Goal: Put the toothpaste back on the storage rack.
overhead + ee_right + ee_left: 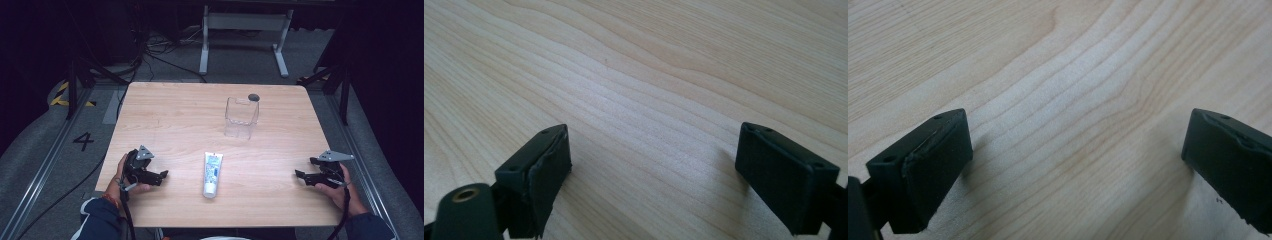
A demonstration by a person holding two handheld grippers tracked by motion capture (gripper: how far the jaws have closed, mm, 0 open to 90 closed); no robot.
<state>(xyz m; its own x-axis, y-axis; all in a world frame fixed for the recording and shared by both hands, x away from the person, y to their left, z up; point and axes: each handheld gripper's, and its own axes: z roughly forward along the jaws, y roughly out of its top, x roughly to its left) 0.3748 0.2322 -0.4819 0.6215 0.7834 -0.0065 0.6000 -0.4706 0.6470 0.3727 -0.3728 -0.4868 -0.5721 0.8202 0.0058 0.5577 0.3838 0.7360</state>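
In the high view, the left gripper [159, 176] rests at the near left part of the table [165, 115], held by the person's left hand [125, 181]. Its jaws point right, toward the middle of the table. The right gripper [306, 172] rests at the near right edge, held by the right hand [342, 192], with its jaws pointing left.

Between the two grippers, near the front edge, a white tube [212, 174] lies flat on the wood. Its cap end points toward the person and its flat end points away. The tube is nearer to the left gripper than to the right one, yet apart from both; neither touches it.

The left gripper view supplies what the high view cannot resolve: the left gripper [1075, 150] has both jaws spread wide, with bare wood grain between them. The right gripper view shows the same for the right gripper [654, 160]: jaws spread wide, nothing between them. Neither gripper view includes the tube.

Farther back, right of centre, a clear plastic container [241, 117] stands upright with its open top facing up. It is well apart from the tube and both grippers. Just beyond the container, near the far edge, a small dark round object [254, 97] lies on the table; what it is cannot be told.
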